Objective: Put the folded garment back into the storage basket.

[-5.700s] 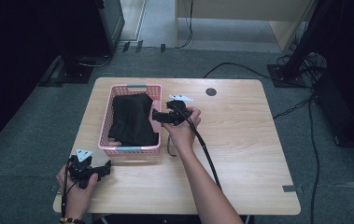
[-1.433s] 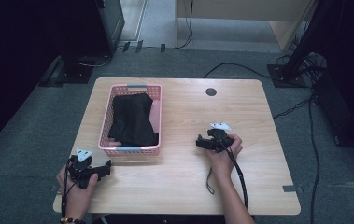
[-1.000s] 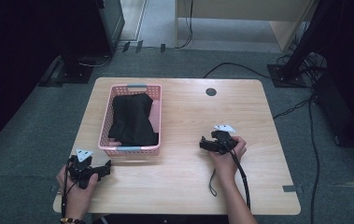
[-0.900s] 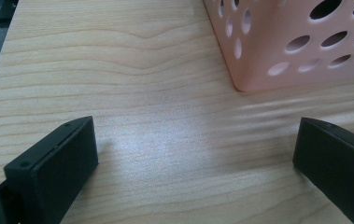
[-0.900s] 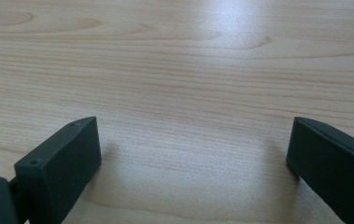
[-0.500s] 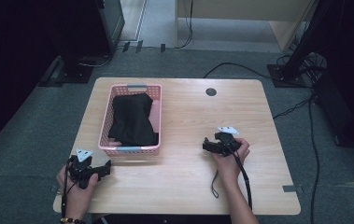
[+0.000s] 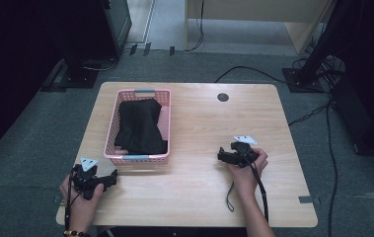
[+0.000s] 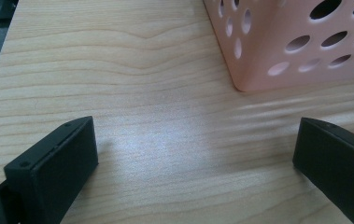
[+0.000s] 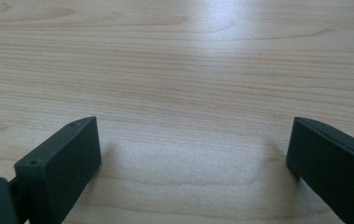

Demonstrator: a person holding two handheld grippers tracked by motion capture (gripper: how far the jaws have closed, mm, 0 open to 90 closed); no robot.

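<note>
A pink perforated basket (image 7: pixel 111 132) stands on the left half of the wooden table (image 7: pixel 194 197), with a black folded garment (image 7: pixel 140 126) lying in it. My left gripper (image 7: pixel 111 177) rests on the table just below the basket's near left corner, open and holding nothing. In the left gripper view the basket's corner (image 8: pixel 277 51) sits ahead and to the right of the wide-apart jaws. My right gripper (image 7: pixel 220 155) rests on the table right of centre, open, pointing left toward the basket. In the right gripper view, bare wood (image 9: pixel 188 93) lies between the spread jaws.
A dark round grommet (image 7: pixel 223 97) sits in the tabletop near the far edge. Cables (image 7: pixel 243 71) run over the grey carpet beyond the table. A dark cabinet (image 7: pixel 103 29) stands at the back left, a wooden desk (image 7: pixel 253 15) behind.
My right gripper left the basket, where it was over the black garment, and moved right and toward me to the table's right half. The left gripper has stayed in place.
</note>
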